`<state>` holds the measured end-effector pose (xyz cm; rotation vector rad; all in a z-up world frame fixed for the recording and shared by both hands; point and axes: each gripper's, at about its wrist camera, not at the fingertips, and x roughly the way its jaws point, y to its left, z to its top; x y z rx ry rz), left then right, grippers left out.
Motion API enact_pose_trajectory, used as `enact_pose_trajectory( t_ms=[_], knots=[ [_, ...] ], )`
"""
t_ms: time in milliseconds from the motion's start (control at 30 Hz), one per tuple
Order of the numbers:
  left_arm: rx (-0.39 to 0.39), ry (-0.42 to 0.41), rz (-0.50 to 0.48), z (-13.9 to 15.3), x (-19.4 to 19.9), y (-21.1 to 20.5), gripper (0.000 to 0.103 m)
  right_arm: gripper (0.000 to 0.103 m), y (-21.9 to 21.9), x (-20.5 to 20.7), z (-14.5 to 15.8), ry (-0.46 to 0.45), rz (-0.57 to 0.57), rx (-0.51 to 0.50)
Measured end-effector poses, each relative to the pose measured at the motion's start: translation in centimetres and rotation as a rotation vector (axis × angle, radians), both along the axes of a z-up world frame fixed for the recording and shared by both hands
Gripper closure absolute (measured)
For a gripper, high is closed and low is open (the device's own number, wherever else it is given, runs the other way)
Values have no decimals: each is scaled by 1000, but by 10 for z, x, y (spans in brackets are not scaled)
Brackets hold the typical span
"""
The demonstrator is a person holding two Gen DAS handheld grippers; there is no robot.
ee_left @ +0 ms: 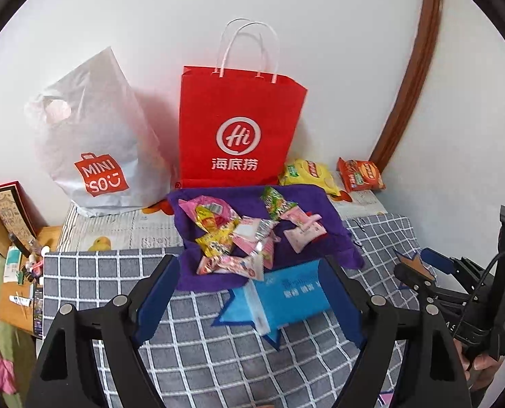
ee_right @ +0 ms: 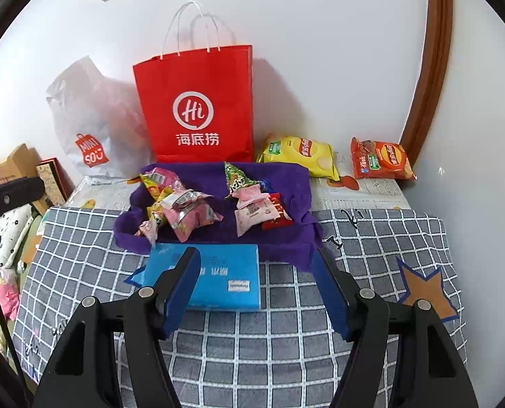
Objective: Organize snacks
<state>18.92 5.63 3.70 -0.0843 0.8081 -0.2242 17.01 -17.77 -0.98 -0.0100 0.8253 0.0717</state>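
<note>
Both my left gripper (ee_left: 252, 292) and right gripper (ee_right: 257, 284) gape empty. Crinkly snack packets (ee_right: 188, 210) heap on fuzzy purple cloth (ee_right: 296, 187); only my left view shows the other gripper.

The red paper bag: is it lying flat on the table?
No. The red paper bag stands upright against the wall, handles pointing up.

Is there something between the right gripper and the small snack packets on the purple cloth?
Yes. A blue tissue pack lies on the checked cloth, just in front of the purple cloth, between the open right gripper and the snack packets. It lies flat and low, so the jaws could probably pass above it.
</note>
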Motion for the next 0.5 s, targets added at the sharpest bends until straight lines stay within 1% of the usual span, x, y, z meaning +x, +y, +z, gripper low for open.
enact_pose_trajectory(
  t_ms=[167,200,233,267,333,500],
  knots=[
    [27,-35,6,4,-30,-14,20,30,-1,-22,6,-13,1,12],
    [30,-41,8,5,-35,-17,19,29,-1,-26,7,-16,-5,10],
    [36,-49,12,6,-40,-20,15,24,-2,-31,9,-22,-11,9],
    [44,-57,18,7,-45,-23,13,21,-3,-35,10,-30,-15,7],
    [58,-82,32,9,-56,-28,11,18,-4,-43,14,-43,-19,7],
    [58,-97,36,10,-75,-37,10,16,-5,-58,19,-32,-7,13]
  ],
)
